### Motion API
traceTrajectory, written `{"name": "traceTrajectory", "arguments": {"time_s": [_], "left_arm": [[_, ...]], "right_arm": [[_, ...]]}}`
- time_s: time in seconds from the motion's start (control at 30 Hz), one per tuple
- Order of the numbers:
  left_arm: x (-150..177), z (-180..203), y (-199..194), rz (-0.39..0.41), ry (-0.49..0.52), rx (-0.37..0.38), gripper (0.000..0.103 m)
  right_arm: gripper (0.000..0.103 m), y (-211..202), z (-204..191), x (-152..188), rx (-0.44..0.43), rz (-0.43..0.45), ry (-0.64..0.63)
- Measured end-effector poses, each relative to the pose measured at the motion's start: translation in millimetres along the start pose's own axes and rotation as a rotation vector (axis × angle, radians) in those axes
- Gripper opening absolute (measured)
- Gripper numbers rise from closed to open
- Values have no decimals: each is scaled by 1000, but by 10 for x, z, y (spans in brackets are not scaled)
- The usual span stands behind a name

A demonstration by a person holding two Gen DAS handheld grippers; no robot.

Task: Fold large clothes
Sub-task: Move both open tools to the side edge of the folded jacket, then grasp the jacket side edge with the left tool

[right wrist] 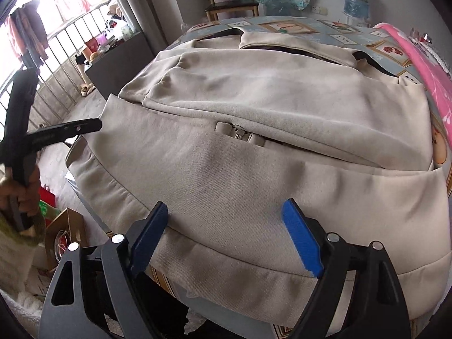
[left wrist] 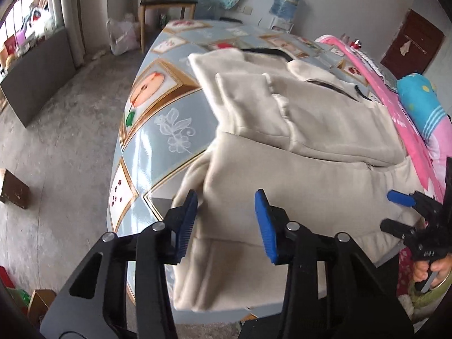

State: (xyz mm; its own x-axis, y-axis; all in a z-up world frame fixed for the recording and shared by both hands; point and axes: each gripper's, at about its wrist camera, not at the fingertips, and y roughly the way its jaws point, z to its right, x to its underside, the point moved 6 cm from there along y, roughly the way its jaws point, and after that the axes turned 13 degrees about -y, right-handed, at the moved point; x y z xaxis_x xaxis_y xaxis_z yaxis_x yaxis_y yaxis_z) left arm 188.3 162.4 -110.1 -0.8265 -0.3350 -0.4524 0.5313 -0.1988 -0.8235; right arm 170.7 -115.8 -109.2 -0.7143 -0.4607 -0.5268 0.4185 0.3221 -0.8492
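A beige zip-up jacket (left wrist: 310, 130) (right wrist: 254, 99) lies spread on the patterned tablecloth of the table (left wrist: 158, 113) (right wrist: 282, 25), its sleeves folded over the front and its hem hanging over the near edge. My left gripper (left wrist: 226, 197) hovers at the jacket's lower left corner, jaws partly apart with a ridge of cloth between the blue pads and no pinch visible. My right gripper (right wrist: 226, 206) stands wide open just above the hem, near the zip's lower end (right wrist: 240, 135). The right gripper (left wrist: 395, 212) also shows at the jacket's right edge in the left wrist view, and one of the left gripper's fingers (right wrist: 70, 128) reaches the left corner.
A pink cloth (left wrist: 395, 107) and a blue bundle (left wrist: 418, 96) lie along the table's right side. A wooden chair (left wrist: 166, 2) stands behind the table, a grey cabinet (left wrist: 36, 70) by the window. Cardboard boxes (right wrist: 65, 226) sit on the floor at the left.
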Motion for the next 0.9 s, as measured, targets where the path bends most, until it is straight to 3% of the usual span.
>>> {"name": "traceTrajectory", "arguments": {"time_s": [0.1, 0.2, 0.3, 0.47, 0.57, 0.73, 0.8, 0.9], "left_arm": [[-57, -40, 62, -28, -28, 49, 39], [-111, -21, 44, -43, -54, 160, 34], [-120, 63, -35, -31, -13, 236, 34], [-164, 31, 177, -97, -20, 183, 34], [-241, 28, 191, -93, -45, 232, 34], [-261, 194, 38, -91, -4, 429, 34], [-247, 216, 52, -90, 32, 410, 34], [-249, 155, 210, -111, 43, 289, 34]], "right_arm": [[81, 3, 5, -4, -3, -2, 1], [81, 7, 3, -11, -2, -4, -2], [81, 6, 1, -11, -2, -3, -1], [81, 11, -3, -12, 1, 1, -1], [81, 11, -4, -11, 2, 1, 0], [81, 11, -3, -10, 4, 3, -2], [81, 13, -4, -10, 5, 4, -5], [81, 15, -7, -11, 7, 4, -7]]}}
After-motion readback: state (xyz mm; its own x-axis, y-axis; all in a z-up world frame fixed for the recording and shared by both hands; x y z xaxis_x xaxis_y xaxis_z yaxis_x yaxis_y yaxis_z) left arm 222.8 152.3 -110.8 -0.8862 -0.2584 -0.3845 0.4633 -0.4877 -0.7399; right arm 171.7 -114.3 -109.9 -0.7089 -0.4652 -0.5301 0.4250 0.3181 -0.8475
